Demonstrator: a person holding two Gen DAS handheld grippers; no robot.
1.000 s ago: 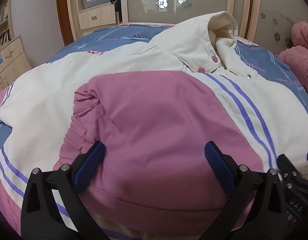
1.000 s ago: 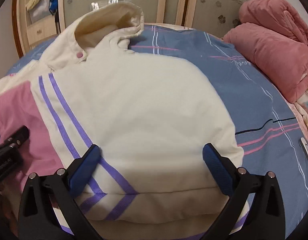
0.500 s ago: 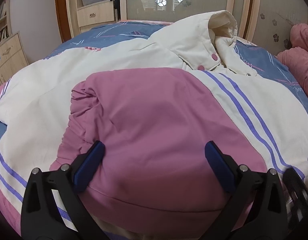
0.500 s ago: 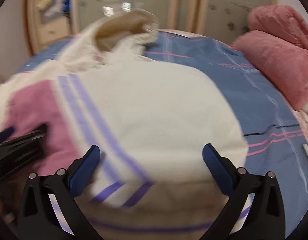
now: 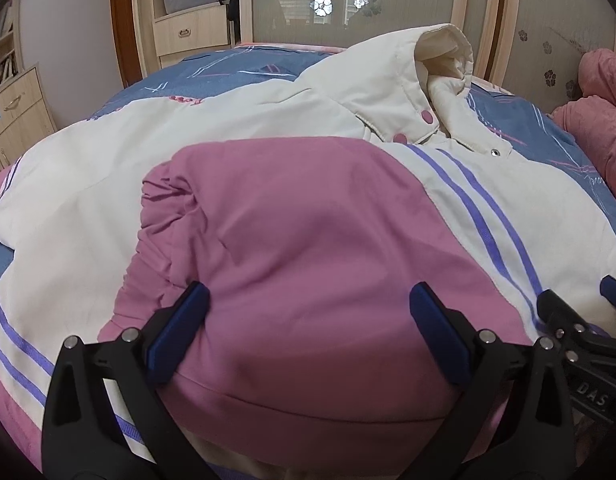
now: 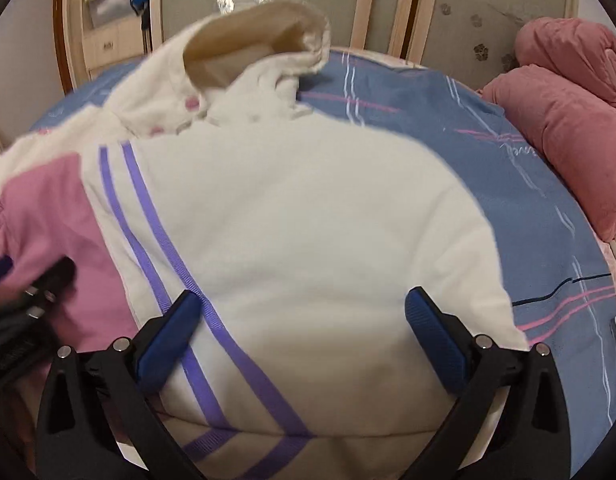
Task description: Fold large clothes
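Covering the blue bedsheet [image 5: 243, 68], a jacket [image 5: 308, 208] lies.

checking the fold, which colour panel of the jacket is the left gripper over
The left gripper is over the pink panel; the cream panel lies under the right gripper.

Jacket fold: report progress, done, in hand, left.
Done: the pink sleeve lies folded across the jacket. In hand: nothing; the left gripper and right gripper hover open near the hem. Left: the hood and the body's final folds.
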